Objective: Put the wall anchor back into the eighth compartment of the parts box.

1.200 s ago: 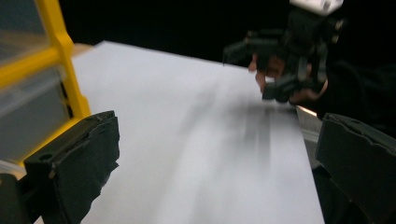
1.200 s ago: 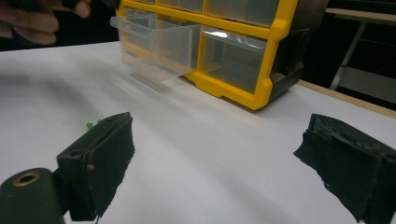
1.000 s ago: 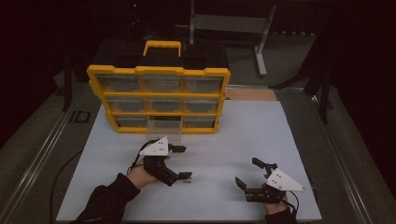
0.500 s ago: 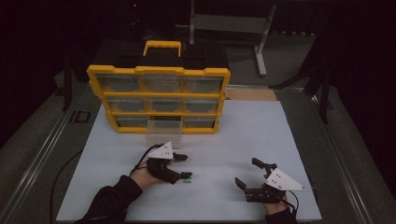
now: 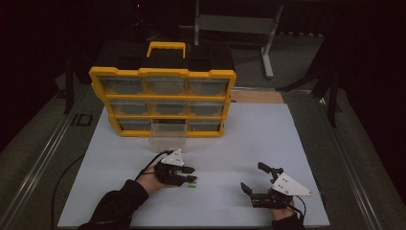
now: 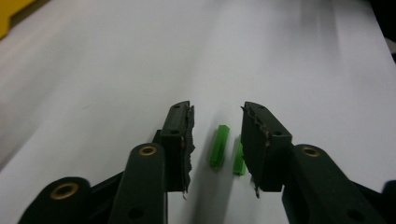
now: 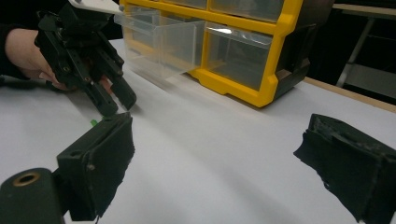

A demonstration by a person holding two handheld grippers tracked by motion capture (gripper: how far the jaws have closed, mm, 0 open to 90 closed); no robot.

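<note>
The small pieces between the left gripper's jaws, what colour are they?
Bright green. The two small pieces show best in the left gripper view, lying on the white table.

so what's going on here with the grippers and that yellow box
A person holds a gripper in each hand over a white table. The left gripper is open and lowered over two small green pieces, with one lying between its jaws and the other right by the jaw. The right gripper sits open off to the side, holding nothing. Behind them stands a yellow organizer with one clear drawer pulled out at the bottom.
</note>
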